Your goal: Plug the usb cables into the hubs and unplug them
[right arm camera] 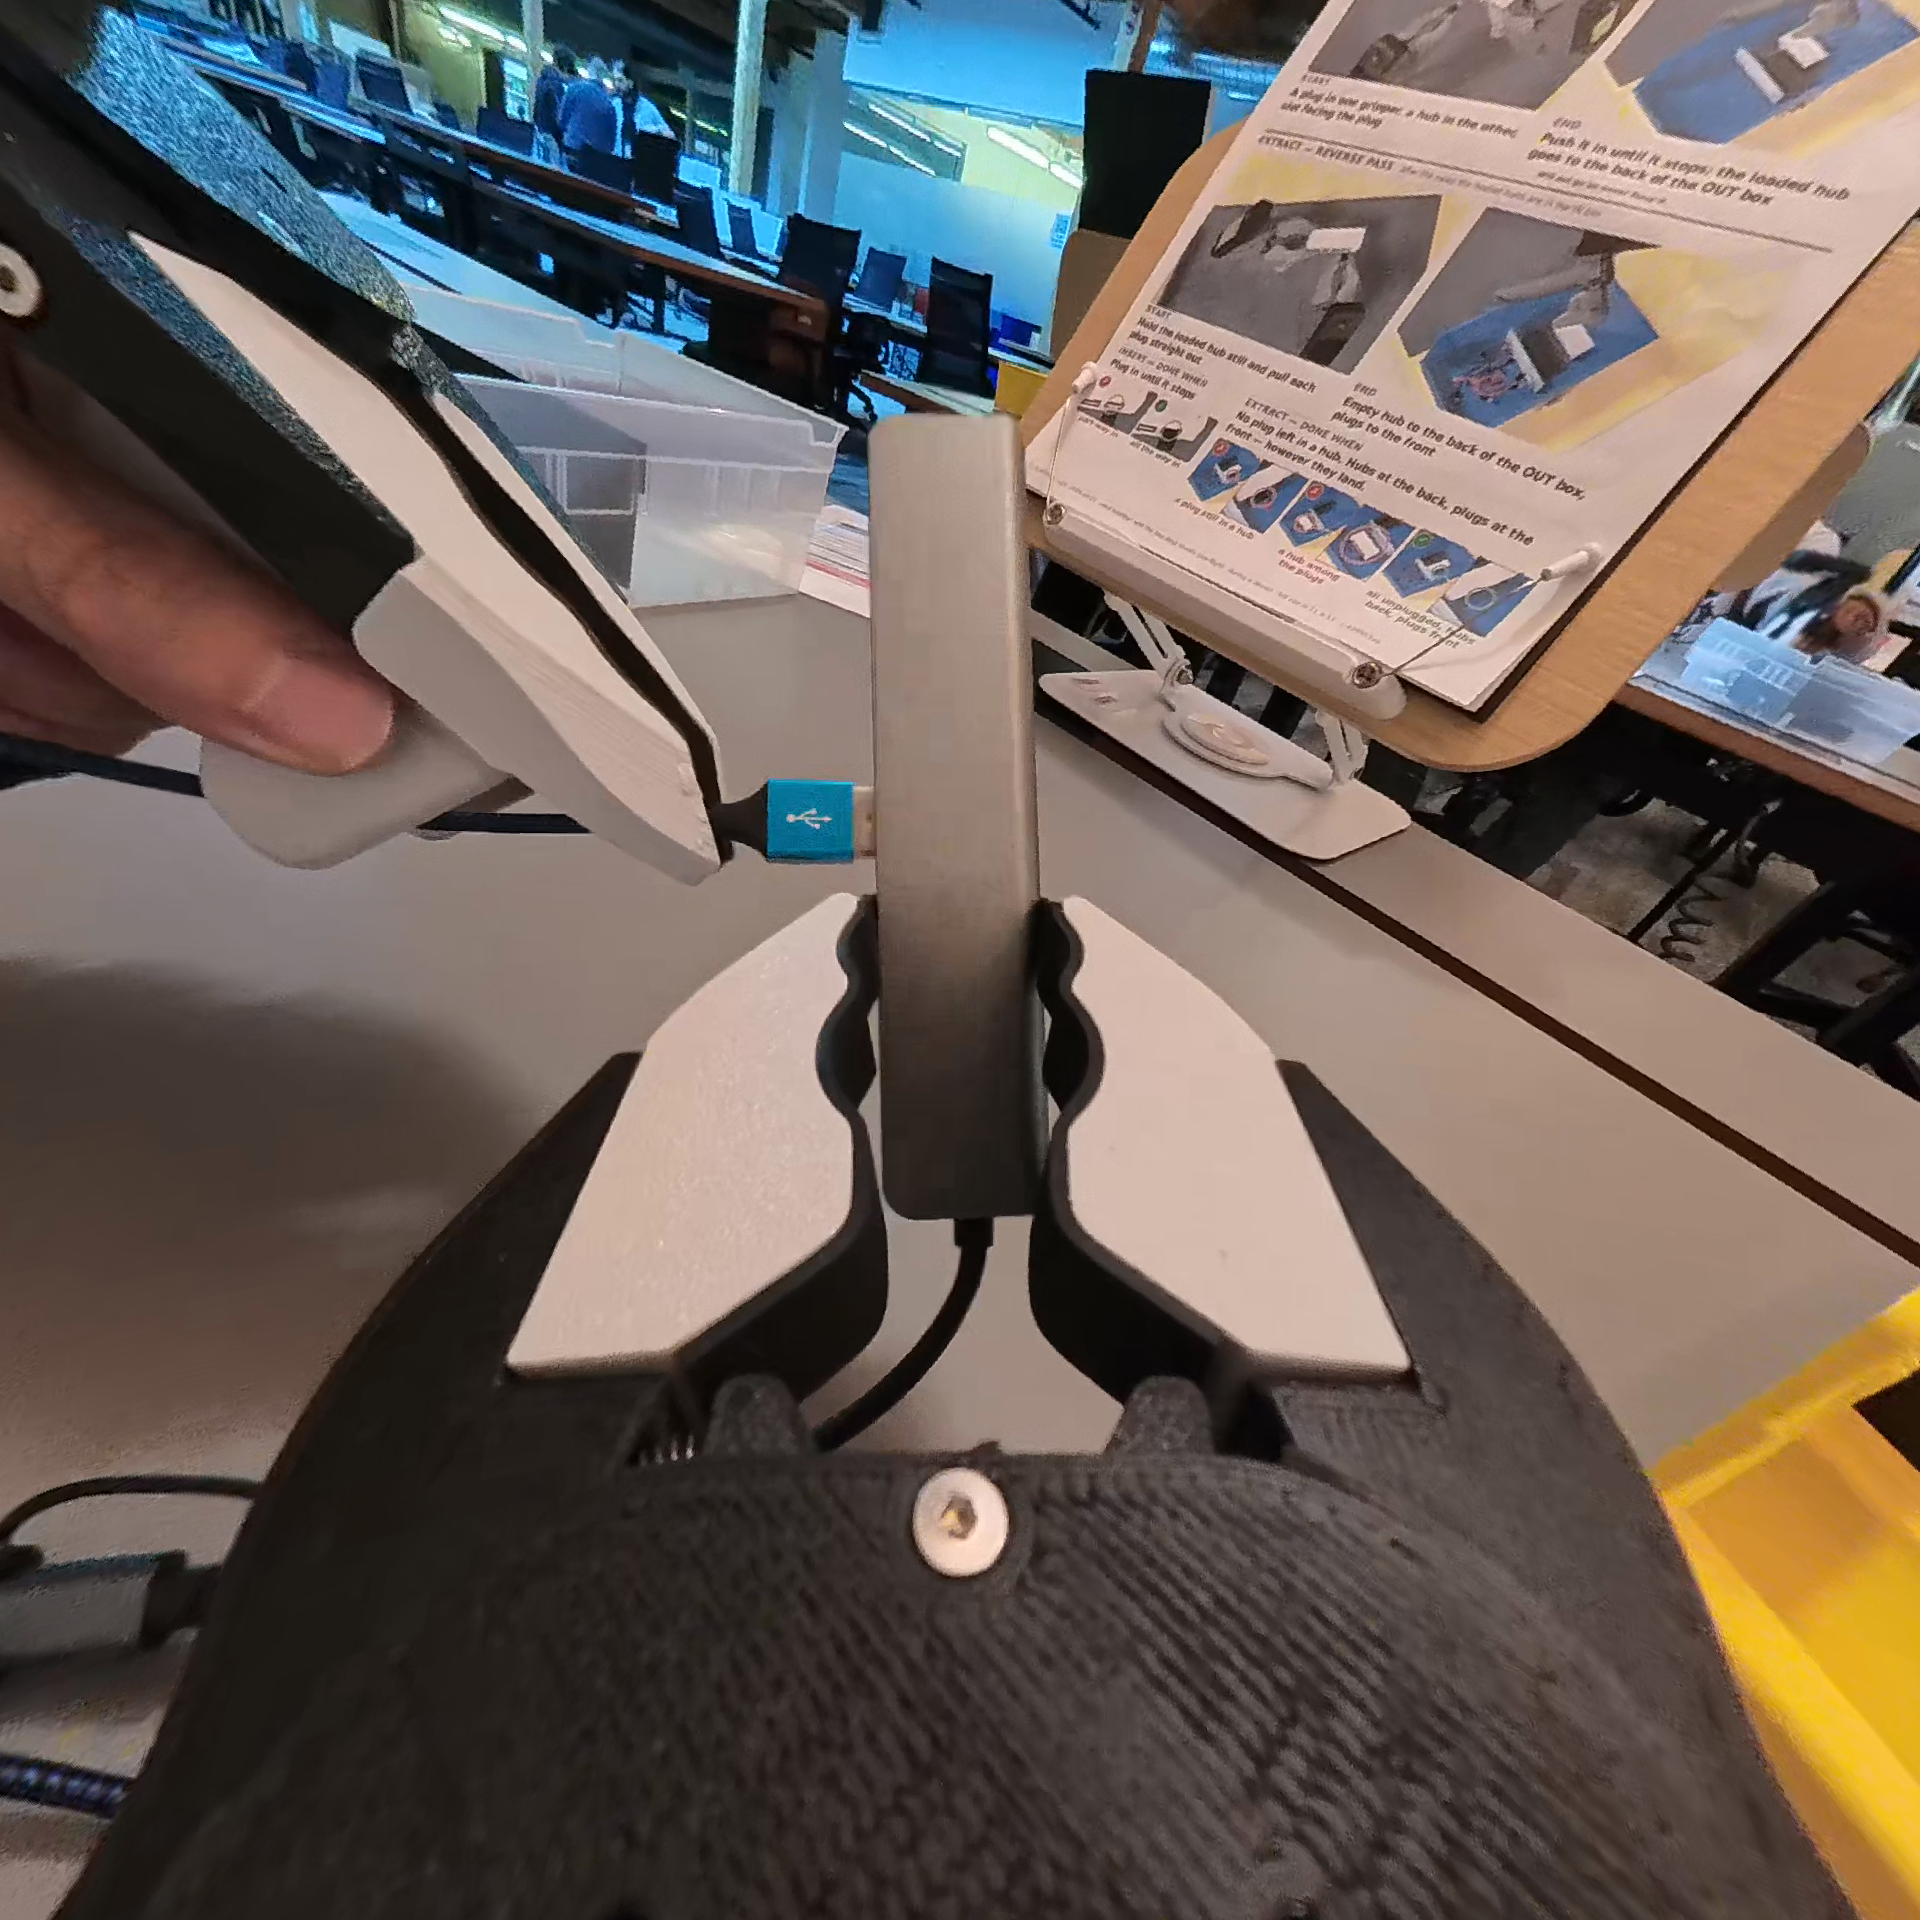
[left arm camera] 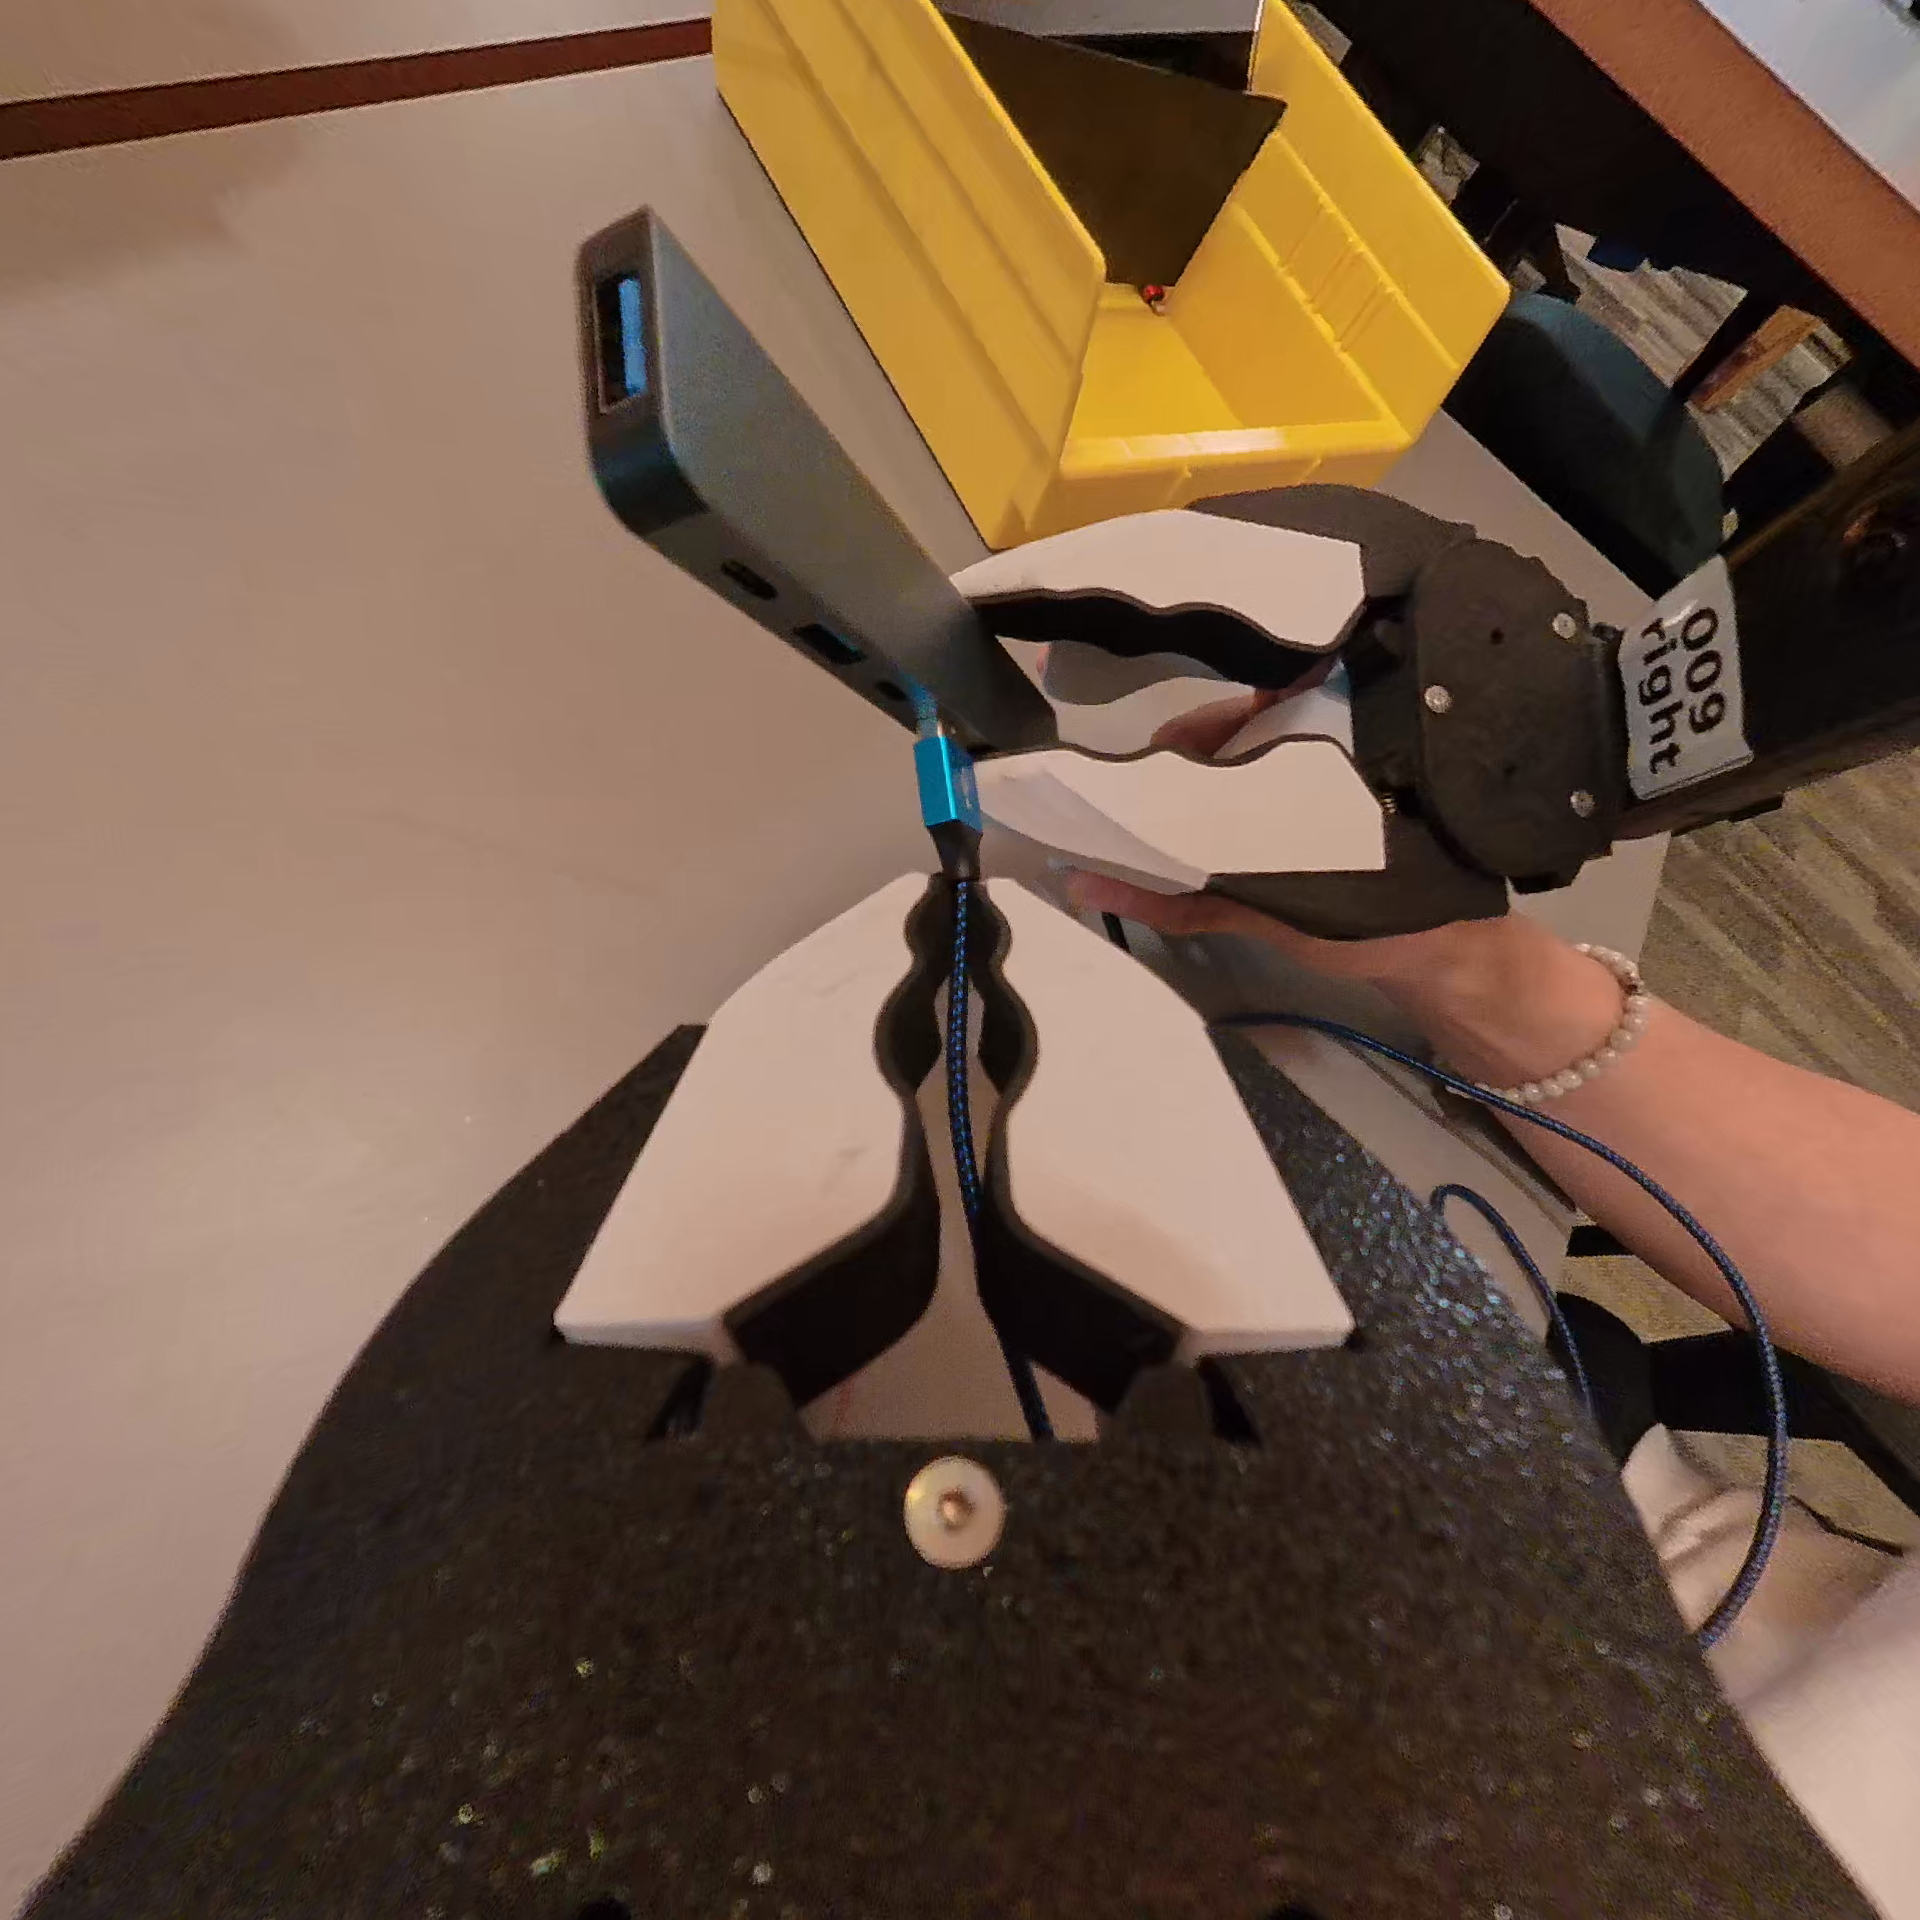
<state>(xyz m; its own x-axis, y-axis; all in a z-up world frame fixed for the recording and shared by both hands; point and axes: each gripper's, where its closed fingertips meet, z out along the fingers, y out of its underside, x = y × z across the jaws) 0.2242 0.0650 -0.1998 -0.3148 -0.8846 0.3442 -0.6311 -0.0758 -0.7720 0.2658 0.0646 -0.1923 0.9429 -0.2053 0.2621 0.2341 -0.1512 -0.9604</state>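
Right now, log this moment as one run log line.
left gripper: shut on blue cable | right gripper: shut on grey hub | blue plug: at hub side port, metal tip partly showing

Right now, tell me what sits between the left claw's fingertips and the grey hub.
Only the blue USB plug. In the right wrist view it bridges the left claw and the hub, its metal tip partly in the hub's side port. The right claw holds the hub.

1. Left gripper (left arm camera: 958, 894): speckled black body, white fingers (left arm camera: 790, 1143) with wavy black pads, silver screw (left arm camera: 954, 1509) at 6 o'clock.
2. Right gripper (right arm camera: 956, 925): same build, white label (left arm camera: 1683, 675).
3. Wrist: pearl bracelet (left arm camera: 1590, 1049).
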